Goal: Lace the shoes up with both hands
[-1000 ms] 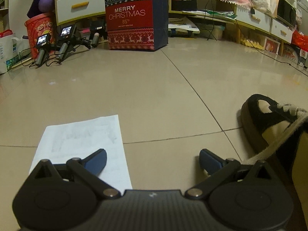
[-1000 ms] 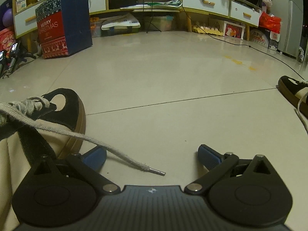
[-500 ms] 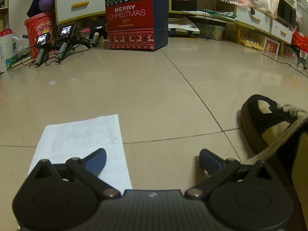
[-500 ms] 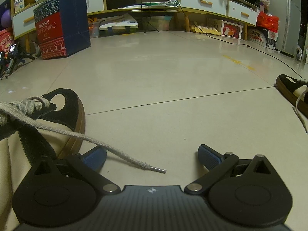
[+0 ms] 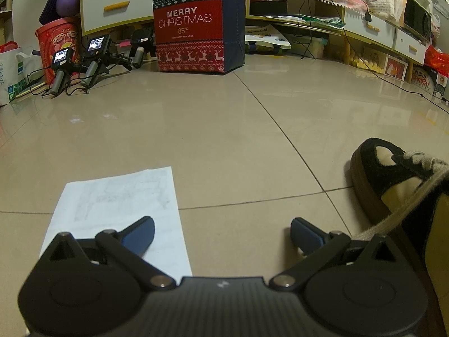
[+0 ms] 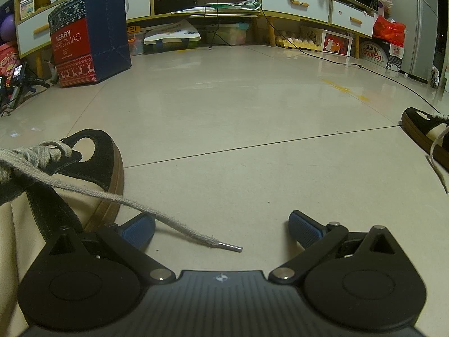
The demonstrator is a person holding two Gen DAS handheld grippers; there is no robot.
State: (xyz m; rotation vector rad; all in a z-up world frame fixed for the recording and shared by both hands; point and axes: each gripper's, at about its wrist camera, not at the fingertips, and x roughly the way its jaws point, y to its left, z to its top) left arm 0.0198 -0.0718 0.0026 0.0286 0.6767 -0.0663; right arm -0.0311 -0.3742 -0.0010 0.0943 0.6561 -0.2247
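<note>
A black and cream shoe (image 5: 393, 179) lies on the tiled floor at the right of the left wrist view, and it shows at the left of the right wrist view (image 6: 92, 165). One grey lace (image 5: 393, 219) runs down behind the left gripper's right finger. The other lace (image 6: 157, 216) crosses in front of the right gripper, and its metal tip (image 6: 230, 247) rests on the floor between the fingers. My left gripper (image 5: 221, 231) is open and empty. My right gripper (image 6: 221, 229) is open around the lace end without touching it.
A white paper sheet (image 5: 118, 205) lies under the left gripper's left finger. A second shoe (image 6: 426, 134) lies at the far right. A Christmas gift bag (image 5: 196, 25), camera gear (image 5: 81, 61) and low cabinets (image 6: 297, 2) stand at the back.
The right wrist view has shifted slightly, so the far shoe sits a little more in view. The left gripper and the laces have hardly moved.
</note>
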